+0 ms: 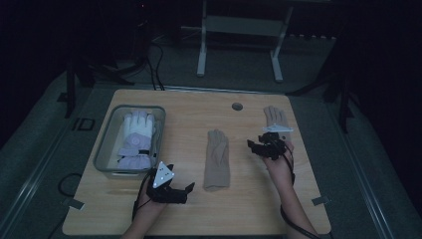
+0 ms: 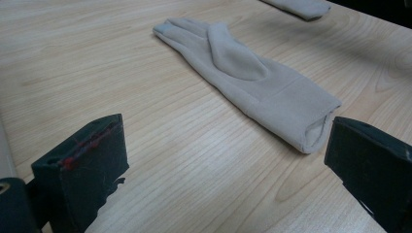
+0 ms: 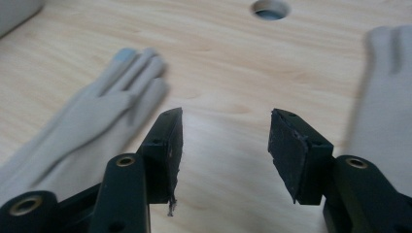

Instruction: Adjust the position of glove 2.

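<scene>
A beige glove (image 1: 217, 158) lies flat in the middle of the wooden table (image 1: 199, 209), fingers pointing away from the person. A second beige glove (image 1: 275, 117) lies at the far right. My left gripper (image 1: 181, 190) hovers open near the front edge, its jaws wide apart just short of the middle glove's cuff (image 2: 311, 127). My right gripper (image 1: 256, 146) is open above the bare wood between the two gloves, with the middle glove (image 3: 92, 116) on its left and the second glove (image 3: 384, 97) on its right. Nothing sits between either pair of jaws.
A clear plastic bin (image 1: 105, 152) at the table's left holds white and lavender gloves (image 1: 135, 137). A round cable hole (image 1: 237, 106) is in the table's far middle. Beyond the table stand a white frame (image 1: 239, 30) and cables on dark carpet.
</scene>
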Demonstrator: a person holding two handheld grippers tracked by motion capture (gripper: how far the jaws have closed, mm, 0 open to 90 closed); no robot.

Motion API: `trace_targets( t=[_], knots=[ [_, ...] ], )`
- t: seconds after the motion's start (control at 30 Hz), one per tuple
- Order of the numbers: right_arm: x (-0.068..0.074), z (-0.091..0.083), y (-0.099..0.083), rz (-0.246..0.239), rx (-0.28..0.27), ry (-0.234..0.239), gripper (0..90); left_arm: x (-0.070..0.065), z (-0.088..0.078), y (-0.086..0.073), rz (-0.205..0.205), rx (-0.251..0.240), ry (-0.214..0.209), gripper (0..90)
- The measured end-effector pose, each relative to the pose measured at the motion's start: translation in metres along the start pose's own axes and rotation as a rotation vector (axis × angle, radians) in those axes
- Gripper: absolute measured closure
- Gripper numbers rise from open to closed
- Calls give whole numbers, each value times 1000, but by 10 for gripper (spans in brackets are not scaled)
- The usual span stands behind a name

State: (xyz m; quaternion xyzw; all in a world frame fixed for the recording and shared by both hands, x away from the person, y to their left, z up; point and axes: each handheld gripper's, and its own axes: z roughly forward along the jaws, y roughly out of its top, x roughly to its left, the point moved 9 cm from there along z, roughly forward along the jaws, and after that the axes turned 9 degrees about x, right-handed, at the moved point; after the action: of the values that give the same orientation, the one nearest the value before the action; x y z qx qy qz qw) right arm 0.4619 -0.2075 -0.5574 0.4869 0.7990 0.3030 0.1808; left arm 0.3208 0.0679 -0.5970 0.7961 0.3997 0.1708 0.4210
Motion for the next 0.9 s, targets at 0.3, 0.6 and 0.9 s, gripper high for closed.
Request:
trace_targets(
  t=[0.3, 0.6, 0.9],
  knots=[
    [-54, -9, 13, 4, -34, -57, 464, 0, 1, 0, -2, -3, -8, 21],
    [-100, -1, 18, 94, -2, -115, 431, -1, 3, 0, -1, -3, -16, 21],
    [-127, 18, 18, 173, 17, -154, 392, -3, 2, 0, -4, -4, -24, 21]
  ],
)
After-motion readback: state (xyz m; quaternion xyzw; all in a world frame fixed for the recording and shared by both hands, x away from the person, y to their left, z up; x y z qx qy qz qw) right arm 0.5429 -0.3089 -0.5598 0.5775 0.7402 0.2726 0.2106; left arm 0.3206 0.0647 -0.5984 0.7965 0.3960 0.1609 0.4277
